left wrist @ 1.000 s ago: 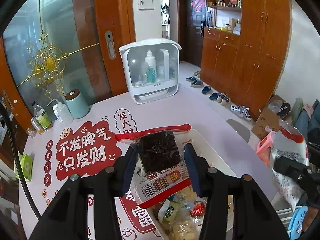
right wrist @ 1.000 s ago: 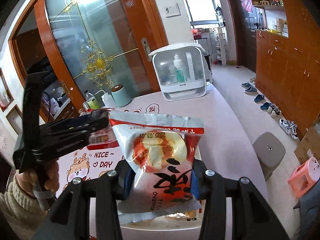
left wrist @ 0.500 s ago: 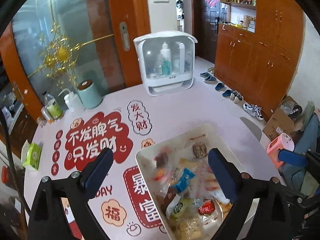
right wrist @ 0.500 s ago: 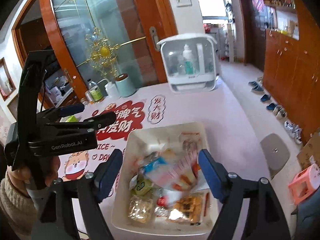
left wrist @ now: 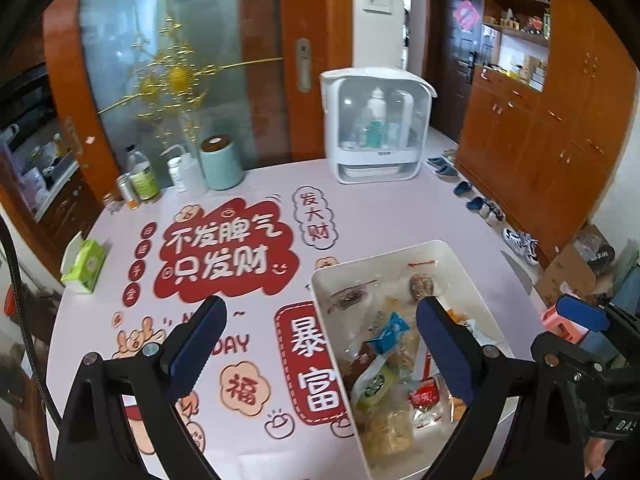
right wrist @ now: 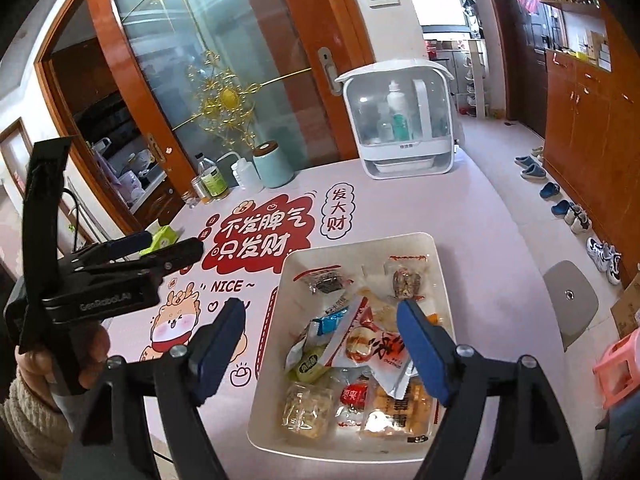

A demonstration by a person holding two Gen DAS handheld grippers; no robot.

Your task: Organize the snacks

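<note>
Both my left tongs and right tongs gape wide with nothing between the pads. They hang above the white bin, which sits low and right of centre on the pink surface. The snack packets lie piled inside. For the next pick I should go for 1 loose packet by its edge.

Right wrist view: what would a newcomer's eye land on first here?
The white rectangular plastic bin heaped with bright snack packets, near the pale pink table's edge. Then the big red cartoon decal with white Chinese lettering left of it, and the white clear-fronted bottle cabinet at the back.
</note>
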